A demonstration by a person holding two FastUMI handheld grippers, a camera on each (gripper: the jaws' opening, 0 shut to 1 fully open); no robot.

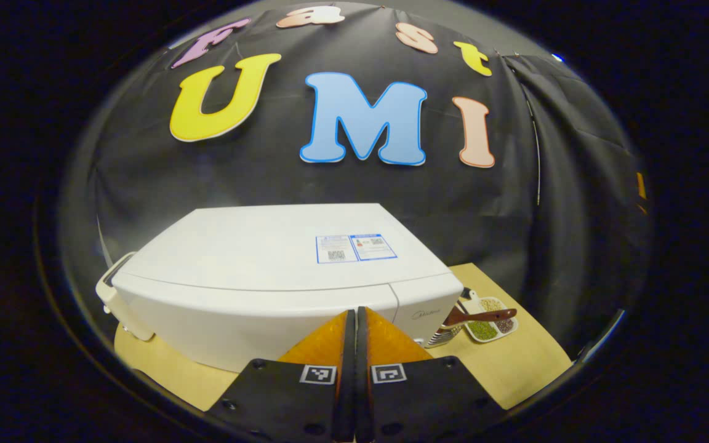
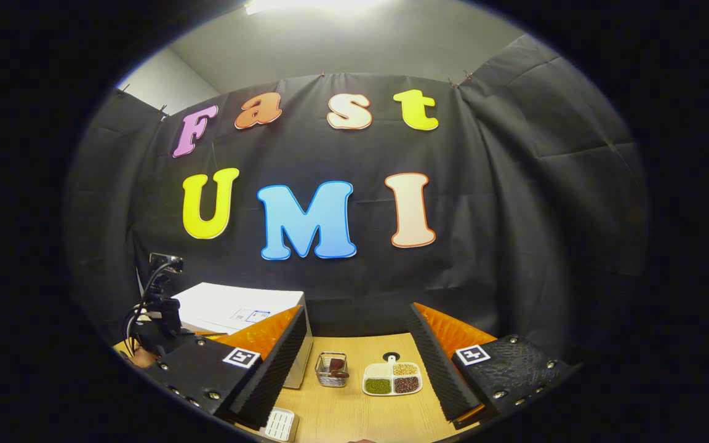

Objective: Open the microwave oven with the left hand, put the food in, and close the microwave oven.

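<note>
Both grippers idle — left gripper (image 1: 354,320) pressed together just before the closed microwave (image 1: 280,283), right gripper (image 2: 354,357) spread above the food tray (image 2: 391,378)

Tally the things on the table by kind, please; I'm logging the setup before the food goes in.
Microwave oven: 1
Divided dish of beans: 1
Wire basket: 1
White slotted item at the table's near edge: 1
Total: 4
</note>
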